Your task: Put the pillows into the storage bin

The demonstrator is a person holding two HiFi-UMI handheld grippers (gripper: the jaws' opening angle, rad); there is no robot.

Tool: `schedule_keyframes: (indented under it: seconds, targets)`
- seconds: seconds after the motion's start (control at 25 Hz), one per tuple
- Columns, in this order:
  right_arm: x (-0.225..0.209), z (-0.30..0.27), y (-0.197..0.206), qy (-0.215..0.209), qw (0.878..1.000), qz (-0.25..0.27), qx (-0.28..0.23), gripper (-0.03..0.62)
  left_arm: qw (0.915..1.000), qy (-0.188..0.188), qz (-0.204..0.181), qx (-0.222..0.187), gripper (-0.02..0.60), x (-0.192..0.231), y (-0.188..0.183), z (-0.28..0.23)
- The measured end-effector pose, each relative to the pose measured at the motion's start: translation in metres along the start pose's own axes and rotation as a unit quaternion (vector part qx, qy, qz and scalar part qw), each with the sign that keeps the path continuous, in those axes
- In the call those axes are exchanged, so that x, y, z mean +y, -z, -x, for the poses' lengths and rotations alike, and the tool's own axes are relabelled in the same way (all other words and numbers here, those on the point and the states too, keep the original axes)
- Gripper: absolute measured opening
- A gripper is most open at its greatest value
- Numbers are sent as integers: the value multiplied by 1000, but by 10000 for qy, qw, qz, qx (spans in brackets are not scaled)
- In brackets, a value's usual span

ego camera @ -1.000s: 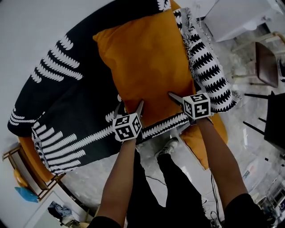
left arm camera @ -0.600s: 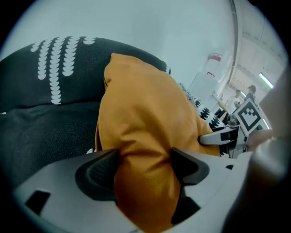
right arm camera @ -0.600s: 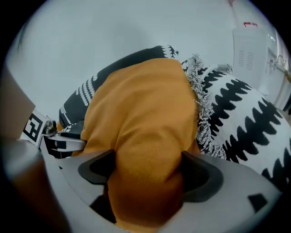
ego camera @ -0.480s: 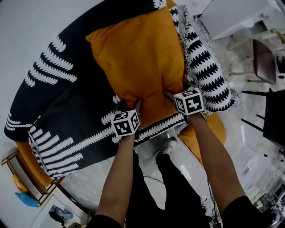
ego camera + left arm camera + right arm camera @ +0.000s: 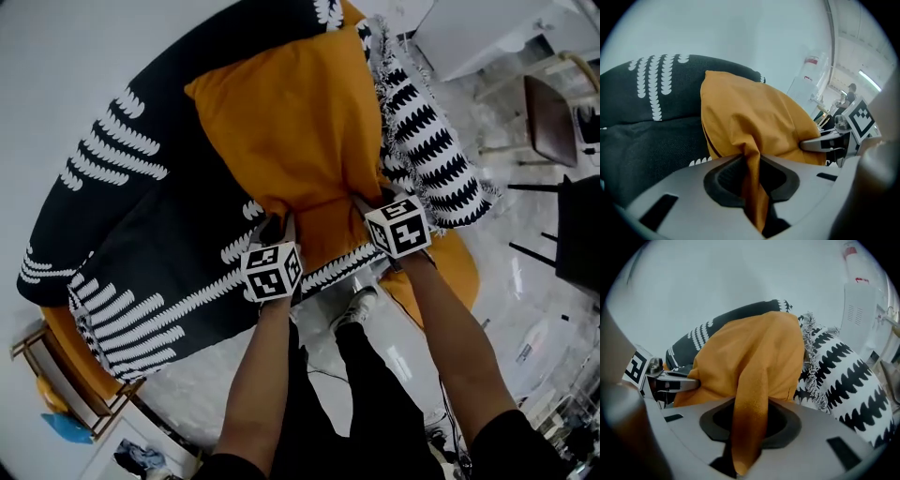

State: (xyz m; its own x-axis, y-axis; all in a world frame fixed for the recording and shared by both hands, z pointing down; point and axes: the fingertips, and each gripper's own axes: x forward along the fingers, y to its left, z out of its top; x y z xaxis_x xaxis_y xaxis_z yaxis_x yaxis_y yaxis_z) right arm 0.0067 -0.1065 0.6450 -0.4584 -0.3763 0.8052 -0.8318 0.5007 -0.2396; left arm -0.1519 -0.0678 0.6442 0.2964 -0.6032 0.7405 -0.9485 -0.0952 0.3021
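A big orange pillow (image 5: pixel 300 122) lies on a sofa draped with a black-and-white throw (image 5: pixel 141 216). Both grippers hold its near edge. My left gripper (image 5: pixel 277 223) is closing, and a fold of the orange fabric (image 5: pixel 752 154) is pinched between its pads. My right gripper (image 5: pixel 367 199) is closing too, on another bunched fold (image 5: pixel 750 399) at the pillow's near right corner. The left gripper view shows the right gripper's fingers (image 5: pixel 820 143) against the pillow; the right gripper view shows the left gripper's fingers (image 5: pixel 679 380).
A fringed black-and-white patterned cushion (image 5: pixel 436 150) leans against the pillow's right side. Below it is a second orange cushion (image 5: pixel 441 272). A dark chair (image 5: pixel 553 112) and a white cabinet (image 5: pixel 487 33) stand at the right, a wooden side table (image 5: pixel 56 375) at the lower left. The person's shoe (image 5: pixel 354 307) is near the sofa's edge.
Both grippers went from wide open at the pillow's near edge to closed on its fabric. The edge is now bunched up between them.
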Motion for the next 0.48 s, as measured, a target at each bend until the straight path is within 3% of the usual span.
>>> schedule_keyframes:
  seconds: [0.48]
  targets:
    - [46,89,-18,79,9977,-203,-642,76,9992,-52,-191,-354,28,-24,-22,83]
